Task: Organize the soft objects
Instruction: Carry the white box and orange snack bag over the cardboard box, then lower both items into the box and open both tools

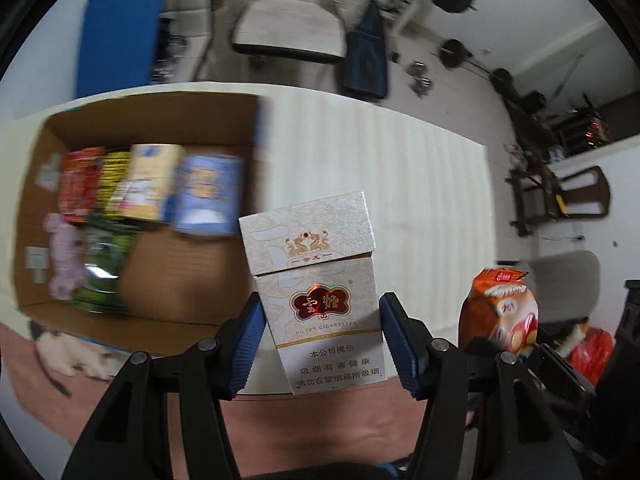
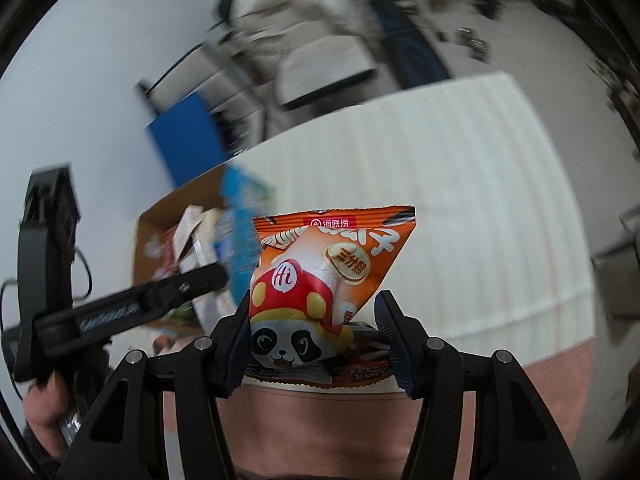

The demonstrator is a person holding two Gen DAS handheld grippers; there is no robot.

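Ahead and to the left of the left gripper (image 1: 320, 344) sits the biggest thing on the table, an open cardboard box (image 1: 248, 120) already holding a row of packets (image 1: 152, 184) along its far wall and a pale soft toy (image 1: 64, 256) near its left side; all of it is blurred. Between that gripper's blue pads stands a white cigarette pack (image 1: 320, 296), upright, lid part lifted, the pads pressed against its two sides. Off to its right is the orange snack bag (image 1: 500, 308), which the right gripper (image 2: 316, 340) pinches low down, the bag's top standing free above the fingers.

Both loads look bound for the box, and its bare floor lies nearest the left gripper, in the corner in front of the blue packet. I would bring the pack over that gap first and lower it until it rests before loosening the grip, since a dropped pack could tip the standing row. The bag crushes easily, so the right side should hold only as firmly as needed and wait to the right until the other has cleared the box mouth; the two tools are close enough to clash.

Under both grippers the table (image 1: 400, 184) wears a cream ribbed cloth with a pink band along the near edge. Beyond it are a pale chair (image 1: 288, 32), a blue board (image 1: 120, 36) and barbell weights (image 1: 454, 54) on the floor.
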